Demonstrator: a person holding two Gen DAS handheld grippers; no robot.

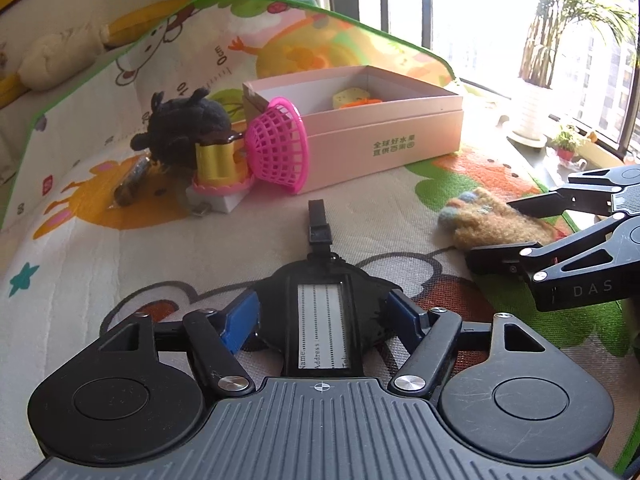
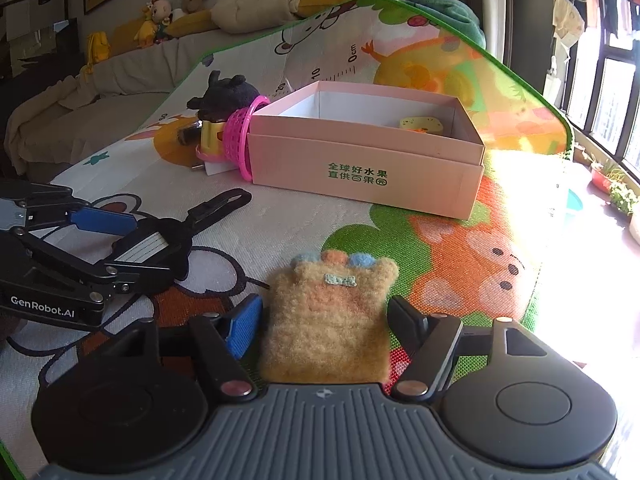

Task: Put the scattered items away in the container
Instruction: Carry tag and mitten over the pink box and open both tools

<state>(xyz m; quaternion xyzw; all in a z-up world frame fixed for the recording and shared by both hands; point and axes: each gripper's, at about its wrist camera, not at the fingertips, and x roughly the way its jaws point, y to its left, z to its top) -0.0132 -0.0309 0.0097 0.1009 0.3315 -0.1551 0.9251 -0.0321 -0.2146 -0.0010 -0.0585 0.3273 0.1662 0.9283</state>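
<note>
Pink cardboard box (image 2: 366, 168) at the play mat's (image 1: 120, 240) far edge holds a yellow toy (image 2: 420, 124) already. My left gripper (image 1: 320, 316) pinches a black luggage tag (image 1: 324, 320); my right gripper (image 2: 324, 320) brackets a tan fuzzy paw pouch (image 2: 326, 320), contact uncertain. Pink basket (image 1: 278, 144), black plush (image 1: 184, 124) remain outside.

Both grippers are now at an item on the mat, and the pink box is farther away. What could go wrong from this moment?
1. The left gripper is closed on the black luggage tag; its loose strap might catch on the box wall.
2. The right gripper flanks the fuzzy paw pouch; the soft fabric may slip.
3. The pink basket leans on the box and could topple if the box is bumped.
</note>
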